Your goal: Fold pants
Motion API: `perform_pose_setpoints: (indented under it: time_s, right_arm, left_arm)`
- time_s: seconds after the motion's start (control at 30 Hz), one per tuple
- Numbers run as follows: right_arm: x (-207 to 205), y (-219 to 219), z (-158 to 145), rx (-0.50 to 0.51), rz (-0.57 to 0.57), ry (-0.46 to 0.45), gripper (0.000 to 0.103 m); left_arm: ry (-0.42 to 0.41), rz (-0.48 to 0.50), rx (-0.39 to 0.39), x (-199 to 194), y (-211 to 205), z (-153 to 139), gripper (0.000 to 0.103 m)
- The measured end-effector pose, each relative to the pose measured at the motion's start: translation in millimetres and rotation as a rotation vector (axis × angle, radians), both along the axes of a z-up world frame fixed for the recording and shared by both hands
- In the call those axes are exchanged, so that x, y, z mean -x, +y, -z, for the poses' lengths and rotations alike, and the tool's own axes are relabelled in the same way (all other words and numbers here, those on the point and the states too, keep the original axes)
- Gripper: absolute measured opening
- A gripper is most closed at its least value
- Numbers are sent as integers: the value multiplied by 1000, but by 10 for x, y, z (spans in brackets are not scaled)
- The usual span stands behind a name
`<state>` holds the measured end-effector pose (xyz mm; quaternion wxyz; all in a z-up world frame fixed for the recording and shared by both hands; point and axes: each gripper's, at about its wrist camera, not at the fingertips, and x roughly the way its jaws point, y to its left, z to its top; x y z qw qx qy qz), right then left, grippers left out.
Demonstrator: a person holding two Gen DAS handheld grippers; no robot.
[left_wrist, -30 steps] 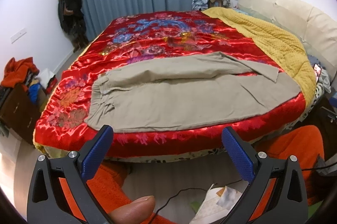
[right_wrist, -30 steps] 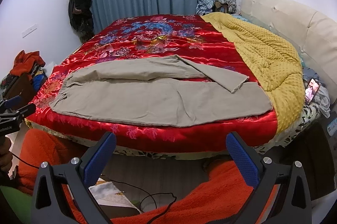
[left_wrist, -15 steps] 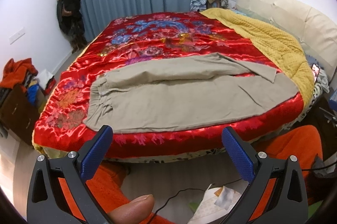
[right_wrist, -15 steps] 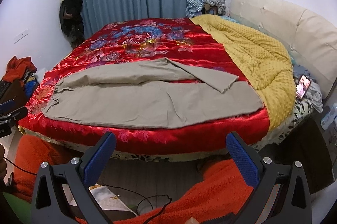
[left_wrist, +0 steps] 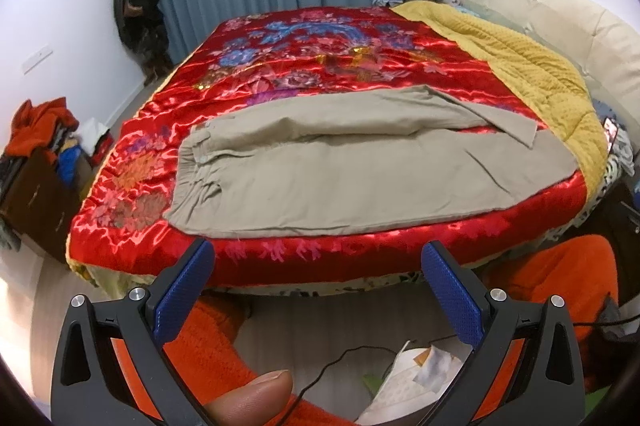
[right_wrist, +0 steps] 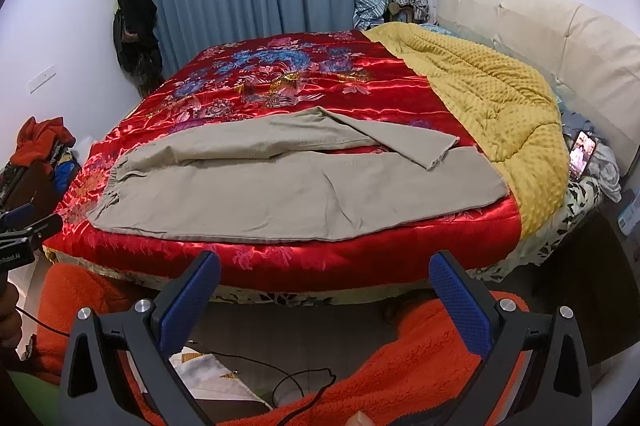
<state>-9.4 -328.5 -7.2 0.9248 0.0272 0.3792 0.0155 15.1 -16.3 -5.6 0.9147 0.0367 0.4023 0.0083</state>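
Beige pants [left_wrist: 344,173] lie spread flat near the front edge of a bed with a red floral cover [left_wrist: 320,61], waistband at the left, legs running right, the far leg's cuff bent over the near leg. They also show in the right wrist view [right_wrist: 280,185]. My left gripper [left_wrist: 318,266] is open and empty, held below and in front of the bed edge. My right gripper [right_wrist: 326,276] is open and empty, also short of the bed edge. The left gripper's tip [right_wrist: 24,222] shows at the right view's left edge.
A yellow quilt [right_wrist: 492,97] is bunched along the bed's right side by a cream headboard [right_wrist: 552,41]. A phone [right_wrist: 582,155] lies at the right edge. Clothes pile [left_wrist: 40,125] on a cabinet left. Orange fleece [right_wrist: 400,370], papers and a cable are below the grippers.
Both grippers have moved a little closer to the bed and the pants look larger. The right view has shifted leftward. The pants have not moved; both grippers stay open.
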Motion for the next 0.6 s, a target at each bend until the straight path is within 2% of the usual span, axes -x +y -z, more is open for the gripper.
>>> perform_pose_setpoints:
  time_s: [0.6]
  right_arm:
    - [-116, 110, 97, 9, -25, 38, 103]
  left_arm:
    - [40, -25, -41, -54, 21, 109, 102]
